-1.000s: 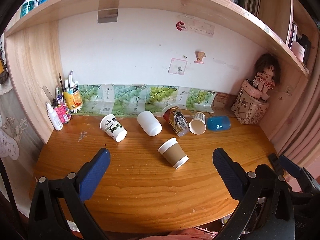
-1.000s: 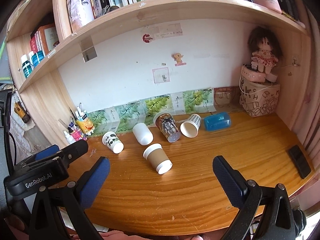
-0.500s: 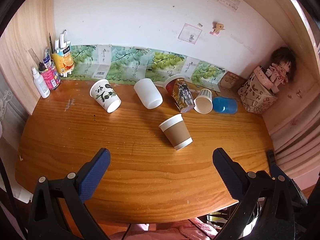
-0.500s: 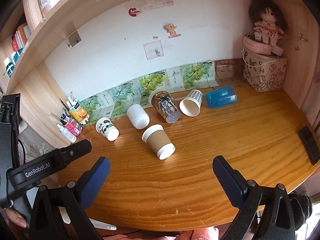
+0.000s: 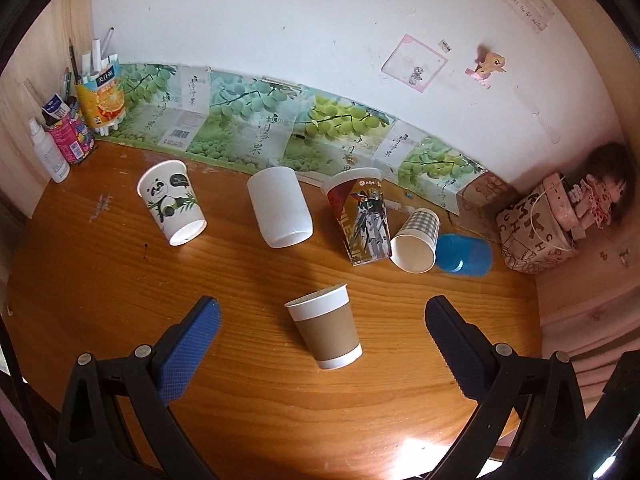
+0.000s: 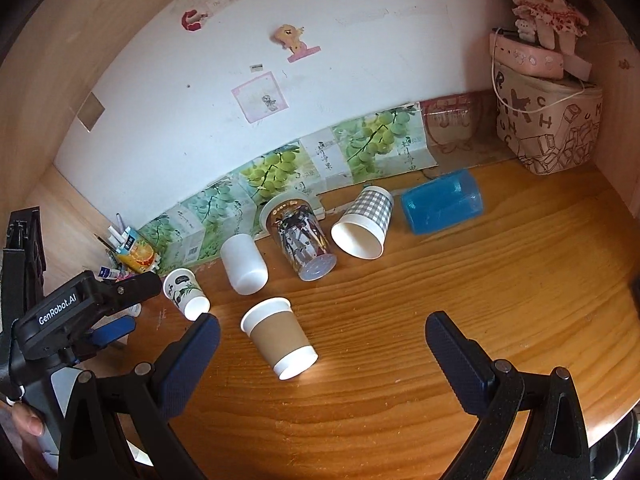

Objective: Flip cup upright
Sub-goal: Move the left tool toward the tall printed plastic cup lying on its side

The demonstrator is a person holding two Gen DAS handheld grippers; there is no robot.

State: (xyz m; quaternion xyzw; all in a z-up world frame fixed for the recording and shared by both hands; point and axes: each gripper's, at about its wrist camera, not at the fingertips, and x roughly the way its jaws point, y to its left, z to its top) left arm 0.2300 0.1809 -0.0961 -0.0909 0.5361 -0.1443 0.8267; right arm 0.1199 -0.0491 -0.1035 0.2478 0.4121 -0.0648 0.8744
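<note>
The brown cup lies on its side on the wooden desk, and everything else I place from it. My left gripper hangs over it with its blue pads spread wide, one on either side of the cup and neither touching it. My right gripper is also spread wide and holds nothing; in its view the brown cup sits toward the left pad (its white rim end nearest the camera).

Behind the brown cup, toward the wall, a row of other cups lies tipped over: a panda cup far to the left, a plain white cup next, then a tall robot-print cup, a checked cup touching it, and a blue cup just past that. A patterned bag with a doll on top stands at the far right corner, and a pen holder at the far left.
</note>
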